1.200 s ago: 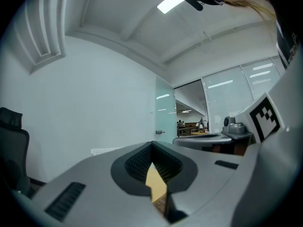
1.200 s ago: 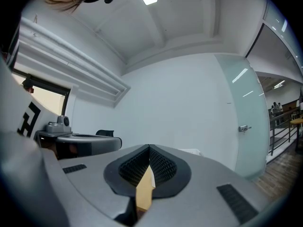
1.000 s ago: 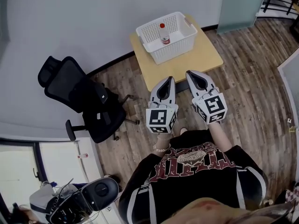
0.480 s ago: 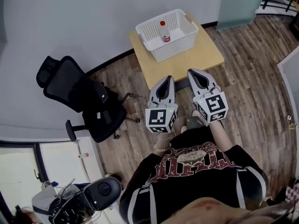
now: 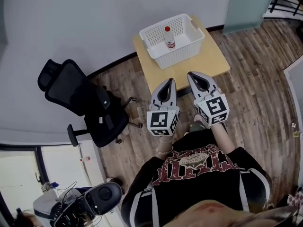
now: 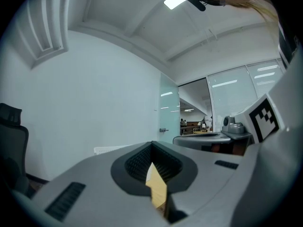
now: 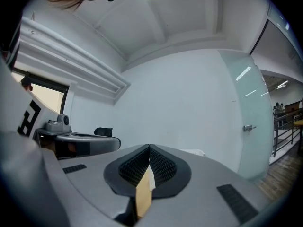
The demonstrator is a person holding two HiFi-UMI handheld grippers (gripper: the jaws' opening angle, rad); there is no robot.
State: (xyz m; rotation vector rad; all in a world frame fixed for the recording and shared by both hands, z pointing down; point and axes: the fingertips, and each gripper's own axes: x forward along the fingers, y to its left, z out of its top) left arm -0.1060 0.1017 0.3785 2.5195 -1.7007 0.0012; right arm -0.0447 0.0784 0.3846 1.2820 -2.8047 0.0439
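In the head view I hold both grippers side by side in front of my chest, above the wooden floor and short of a small wooden table [image 5: 209,63]. My left gripper [image 5: 166,82] and my right gripper [image 5: 197,75] are both shut with nothing in them. A white plastic basket [image 5: 185,45] stands on the table with a red-capped bottle [image 5: 169,38] upright inside. In the left gripper view the left gripper [image 6: 152,144] points at a white wall. The right gripper [image 7: 149,147] also faces the wall in its own view.
A black office chair [image 5: 80,98] stands on the floor to the left of the table. A glass door [image 5: 248,6] is at the back right. A grey machine [image 5: 87,205] sits at the lower left. White wall runs behind the table.
Almost nothing: both grippers stay shut and side by side. The head view has shifted slightly, so table and basket sit a little further right.
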